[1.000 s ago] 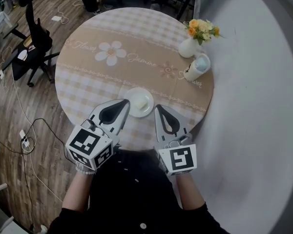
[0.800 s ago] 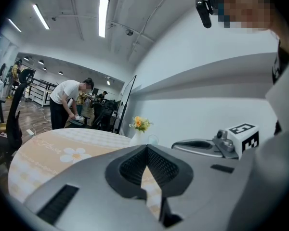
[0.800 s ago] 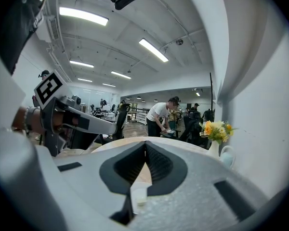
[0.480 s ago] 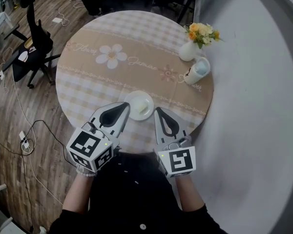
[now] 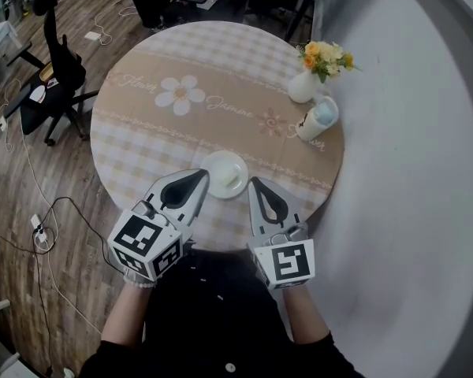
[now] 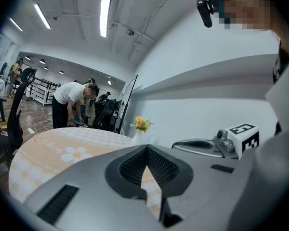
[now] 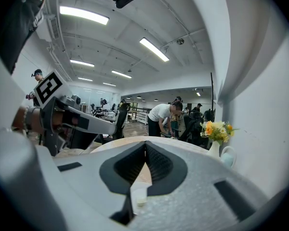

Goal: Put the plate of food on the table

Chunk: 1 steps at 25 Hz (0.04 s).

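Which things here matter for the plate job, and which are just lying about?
Job: plate with its food, round table, left claw, right claw.
Lying about: flower vase, cup, office chair, floor cables.

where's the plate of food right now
In the head view the plate of food lies on the round table near its closest edge, between the tips of the left gripper and the right gripper.
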Motion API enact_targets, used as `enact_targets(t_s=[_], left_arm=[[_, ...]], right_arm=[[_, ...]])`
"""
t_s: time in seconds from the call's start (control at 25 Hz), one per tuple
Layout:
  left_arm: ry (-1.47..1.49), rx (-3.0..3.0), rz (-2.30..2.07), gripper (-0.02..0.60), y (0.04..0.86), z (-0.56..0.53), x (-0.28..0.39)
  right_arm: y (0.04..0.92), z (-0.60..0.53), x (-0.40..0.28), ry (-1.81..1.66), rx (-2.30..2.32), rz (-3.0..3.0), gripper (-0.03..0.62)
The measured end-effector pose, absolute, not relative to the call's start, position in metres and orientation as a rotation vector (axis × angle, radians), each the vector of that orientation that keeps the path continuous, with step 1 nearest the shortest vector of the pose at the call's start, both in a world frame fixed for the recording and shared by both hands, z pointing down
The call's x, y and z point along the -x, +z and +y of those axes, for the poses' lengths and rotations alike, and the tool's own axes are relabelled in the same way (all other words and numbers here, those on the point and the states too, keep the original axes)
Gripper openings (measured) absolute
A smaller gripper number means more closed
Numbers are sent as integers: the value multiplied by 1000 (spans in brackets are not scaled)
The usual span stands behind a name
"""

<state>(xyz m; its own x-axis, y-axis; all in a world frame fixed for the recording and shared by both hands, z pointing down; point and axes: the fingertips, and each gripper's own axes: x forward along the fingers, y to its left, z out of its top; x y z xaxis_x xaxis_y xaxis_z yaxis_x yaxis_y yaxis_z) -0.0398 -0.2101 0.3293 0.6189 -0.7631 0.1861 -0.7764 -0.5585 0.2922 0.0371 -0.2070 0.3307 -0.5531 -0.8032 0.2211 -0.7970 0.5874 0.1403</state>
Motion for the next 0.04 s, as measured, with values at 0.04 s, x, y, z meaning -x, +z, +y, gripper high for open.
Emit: enact_targets(t_s=[0.04], left_arm=[[54,-2500,-1236,2,329,-210,40]], right_arm=[[331,-207,-37,-33,-1318,-2556,0]])
